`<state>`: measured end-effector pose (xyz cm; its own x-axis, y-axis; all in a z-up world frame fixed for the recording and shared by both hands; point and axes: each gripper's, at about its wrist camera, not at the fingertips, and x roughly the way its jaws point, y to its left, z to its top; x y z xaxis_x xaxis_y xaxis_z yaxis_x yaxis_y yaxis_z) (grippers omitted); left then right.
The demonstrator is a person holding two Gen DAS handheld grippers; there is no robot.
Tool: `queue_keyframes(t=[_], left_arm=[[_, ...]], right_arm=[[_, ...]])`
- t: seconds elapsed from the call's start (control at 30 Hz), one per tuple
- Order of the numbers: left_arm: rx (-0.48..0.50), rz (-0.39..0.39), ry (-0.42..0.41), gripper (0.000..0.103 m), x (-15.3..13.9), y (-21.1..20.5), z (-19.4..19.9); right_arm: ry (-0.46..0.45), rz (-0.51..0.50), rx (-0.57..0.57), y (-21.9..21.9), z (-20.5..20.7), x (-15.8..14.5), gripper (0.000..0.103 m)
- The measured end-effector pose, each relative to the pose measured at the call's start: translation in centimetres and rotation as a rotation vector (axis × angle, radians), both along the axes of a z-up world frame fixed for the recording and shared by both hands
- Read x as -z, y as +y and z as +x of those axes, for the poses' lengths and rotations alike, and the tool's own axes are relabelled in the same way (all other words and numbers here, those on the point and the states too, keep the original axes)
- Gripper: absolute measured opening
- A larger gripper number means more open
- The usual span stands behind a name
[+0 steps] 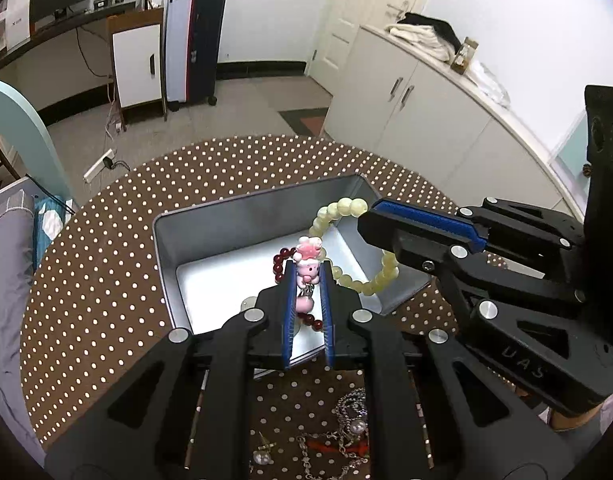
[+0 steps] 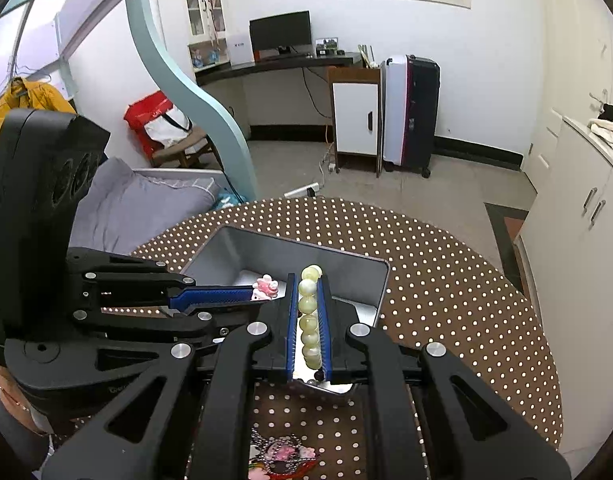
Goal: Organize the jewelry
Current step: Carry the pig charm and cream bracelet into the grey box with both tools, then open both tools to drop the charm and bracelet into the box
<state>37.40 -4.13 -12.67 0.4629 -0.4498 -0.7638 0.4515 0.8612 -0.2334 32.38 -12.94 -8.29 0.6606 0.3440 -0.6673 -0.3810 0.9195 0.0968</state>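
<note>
Hanging over the open metal tin (image 1: 210, 216), two bracelets were each held by one tool. The left tool (image 1: 306, 280) was clenched on the dark red bead bracelet (image 1: 277, 266), its blue pads (image 1: 289, 308) pressing the pink figure charm (image 1: 307, 270) between them; red beads showed to the left of the charm and below it. The right tool (image 2: 308, 312) was clenched on the pale green bead bracelet (image 2: 308, 304), with a row of beads lined up between its pads (image 2: 324, 320). In the left wrist view the green loop (image 1: 346, 240) hung from the right tool's tip (image 1: 380, 224) and passed behind the pink charm; whether the two bracelets touched could not be told.

Both tool tips stood above the tin's interior, near each other, the right one entering from the right side. The tin's white floor (image 1: 226, 280) was largely bare beneath the bracelets. The tin sat on the dotted brown round desk (image 1: 106, 260), with open cloth on all sides between its walls and the desk edge.

Count: two tools, two held bracelets, one tin. On the desk in front of the tin lay a tangle of silver chains with pearl pieces (image 1: 346, 428), number uncertain.
</note>
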Motion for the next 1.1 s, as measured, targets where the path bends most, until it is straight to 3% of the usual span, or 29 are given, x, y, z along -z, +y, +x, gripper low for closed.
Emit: queue_keyframes(t=[0.6,0.83,1.0,1.1], left_arm=[[0.015,0.09,0.001,0.012,0.7,-0.6,-0.1],[0.024,0.11,0.026,0.012,0.4,-1.2,0.1],[0.02,0.119,0.033,0.012,0.1,-1.1,0.1],[0.006,0.129,0.029,0.026,-0.1,-0.8,0.0]], right_arm=[[0.045,0.015,0.007,0.2,-0.2,0.8,0.009],[0.038,0.022,0.013,-0.3,-0.9,0.2,0.02],[0.032,0.033,0.02,-0.6,-1.5,-0.1,0.021],[0.025,0.035,0.024,-0.8,-2.1,-0.3,0.023]])
